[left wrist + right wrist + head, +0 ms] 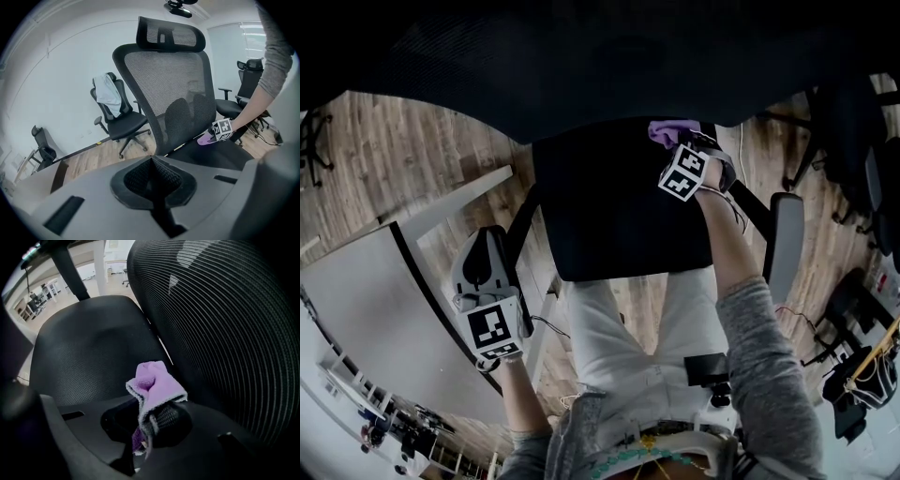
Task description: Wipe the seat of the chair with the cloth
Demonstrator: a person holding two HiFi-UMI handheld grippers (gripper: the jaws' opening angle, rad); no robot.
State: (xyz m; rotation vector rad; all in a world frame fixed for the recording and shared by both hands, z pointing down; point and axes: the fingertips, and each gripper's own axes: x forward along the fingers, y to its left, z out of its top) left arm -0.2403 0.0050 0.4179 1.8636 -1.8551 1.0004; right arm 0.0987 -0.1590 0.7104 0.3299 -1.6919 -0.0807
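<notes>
Nearest to us, the right tongs (pixel 146 425) are clamped on the cloth (pixel 157 385), with a fold of it pinched between the two dark pads (pixel 171 420). We see a small lilac cloth, soft and nubbly, with a paler stitched edge. It is bunched into a rumpled peak that stands out past the tips, and a darker purple scrap of it hangs down between the pads. It sits at the rear of the seat (pixel 93 352), close to where the black woven cushion meets the ribbed mesh backrest (pixel 225 333), and we cannot tell whether it touches the seat. From the head view, our right arm (pixel 727 253), grey-sleeved above the bare forearm, reaches straight forward along the right side of the seat, so that the tongs point toward the backrest. The left tongs (pixel 152 171) are closed with nothing between them, their textured pads meeting in a narrow seam. Our left forearm (pixel 517 398) keeps them low and off to the left of the chair (pixel 173 93), beside the seat's edge and near the edge of the white surface (pixel 366 300), aimed across at the chair from its side. Wood-look floor (pixel 422 141) shows around the chair.
</notes>
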